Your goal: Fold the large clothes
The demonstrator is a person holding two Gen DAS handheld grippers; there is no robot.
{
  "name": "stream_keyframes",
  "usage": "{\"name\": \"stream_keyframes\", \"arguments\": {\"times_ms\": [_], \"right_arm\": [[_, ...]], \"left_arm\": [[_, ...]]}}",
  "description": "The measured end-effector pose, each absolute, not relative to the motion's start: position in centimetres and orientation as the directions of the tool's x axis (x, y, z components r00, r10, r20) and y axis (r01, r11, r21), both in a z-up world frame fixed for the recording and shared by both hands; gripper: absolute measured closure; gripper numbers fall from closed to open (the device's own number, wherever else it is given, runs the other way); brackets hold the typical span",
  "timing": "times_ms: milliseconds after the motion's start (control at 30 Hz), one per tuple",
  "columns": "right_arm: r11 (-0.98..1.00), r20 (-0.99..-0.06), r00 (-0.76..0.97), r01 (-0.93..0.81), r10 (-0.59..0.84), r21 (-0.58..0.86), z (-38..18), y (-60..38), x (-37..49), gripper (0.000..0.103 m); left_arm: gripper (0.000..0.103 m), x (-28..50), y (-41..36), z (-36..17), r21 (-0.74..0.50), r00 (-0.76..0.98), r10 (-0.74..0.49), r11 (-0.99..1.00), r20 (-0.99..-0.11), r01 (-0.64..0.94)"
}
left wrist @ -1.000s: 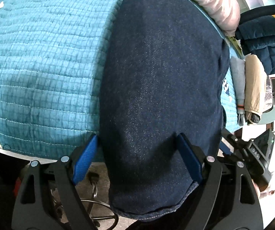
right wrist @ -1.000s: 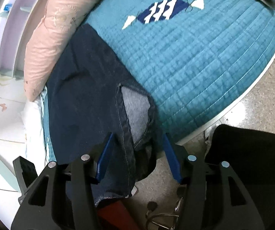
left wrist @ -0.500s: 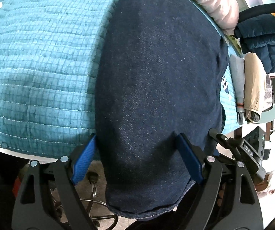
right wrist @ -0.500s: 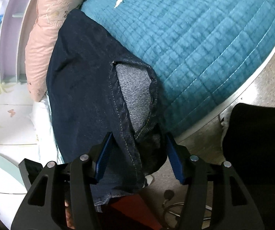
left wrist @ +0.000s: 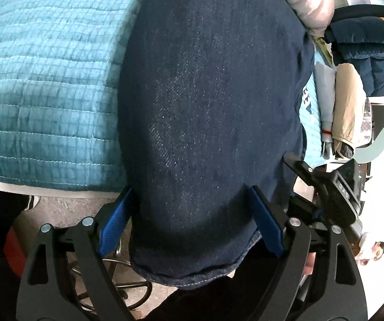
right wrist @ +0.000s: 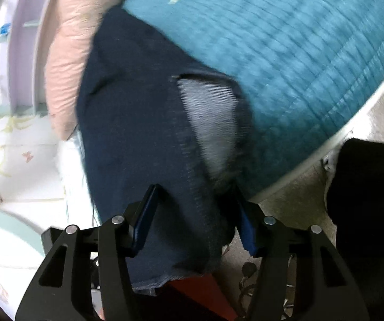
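We hold the dark navy denim garment [left wrist: 208, 112] over the teal quilted bed [left wrist: 45, 85], left tool [left wrist: 189, 219] and right tool [right wrist: 192, 214] each clamped across 1 bunched end, apparently keeping it taut for folding.

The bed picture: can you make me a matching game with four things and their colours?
Things:
1. jeans
2. quilt
3. pillow
4. gripper pads

Colours:
A. bright blue
B. pale pink
C. dark navy
D. teal

Right pairs: 1-C, 2-D, 3-B, 4-A
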State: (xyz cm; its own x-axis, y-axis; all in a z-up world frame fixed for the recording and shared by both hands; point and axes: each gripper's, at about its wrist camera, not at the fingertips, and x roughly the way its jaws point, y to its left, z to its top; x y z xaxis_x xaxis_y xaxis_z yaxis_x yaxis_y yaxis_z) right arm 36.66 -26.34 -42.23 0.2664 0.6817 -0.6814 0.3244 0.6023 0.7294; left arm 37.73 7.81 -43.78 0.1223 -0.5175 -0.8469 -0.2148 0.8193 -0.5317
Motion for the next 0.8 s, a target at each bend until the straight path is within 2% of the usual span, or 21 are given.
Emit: {"name": "stream_keyframes", "arguments": {"times_ms": [100, 200, 267, 400, 500, 533, 567, 600, 800], "right_arm": [[0.615, -0.688, 0.269, 0.312, 0.674, 0.725, -42.1, -25.9, 37.2, 0.05], [0.619, -0.674, 0.311, 0.266, 0.67, 0.739, -40.6, -25.4, 37.0, 0.062], [0.586, -0.613, 0.37, 0.197, 0.698, 0.786, -38.7, -25.3, 36.8, 0.061], [0.623, -0.679, 0.31, 0.27, 0.666, 0.734, -41.0, -24.7, 37.6, 0.059], [0.583, -0.657, 0.308, 0.305, 0.688, 0.753, -42.1, -24.7, 38.1, 0.058], [0.593, -0.66, 0.311, 0.29, 0.684, 0.751, -41.9, -24.5, 38.3, 0.062], [0.615, -0.67, 0.323, 0.267, 0.668, 0.742, -41.4, -24.4, 38.3, 0.076], [0.615, -0.663, 0.338, 0.251, 0.668, 0.747, -40.8, -24.3, 38.3, 0.084], [0.587, -0.612, 0.391, 0.199, 0.687, 0.785, -38.8, -24.8, 38.1, 0.088]], "left_arm": [[0.02, 37.7, 7.7, -43.6, -0.527, 0.132, -0.51, 0.824, -0.85, -0.207], [0.02, 37.7, 7.6, -43.5, -0.529, 0.135, -0.512, 0.825, -0.848, -0.198], [0.02, 37.7, 7.9, -43.6, -0.551, 0.137, -0.533, 0.808, -0.835, -0.208], [0.02, 37.8, 7.9, -43.7, -0.536, 0.123, -0.521, 0.82, -0.844, -0.202], [0.02, 38.0, 7.8, -43.6, -0.535, 0.117, -0.522, 0.821, -0.845, -0.202], [0.02, 38.1, 8.0, -43.4, -0.542, 0.109, -0.531, 0.816, -0.84, -0.202], [0.019, 38.3, 8.3, -43.2, -0.549, 0.11, -0.538, 0.812, -0.836, -0.2], [0.018, 38.5, 8.7, -42.9, -0.551, 0.114, -0.539, 0.811, -0.834, -0.196], [0.014, 40.9, 12.1, -39.9, -0.547, 0.199, -0.515, 0.821, -0.834, -0.166]]}}
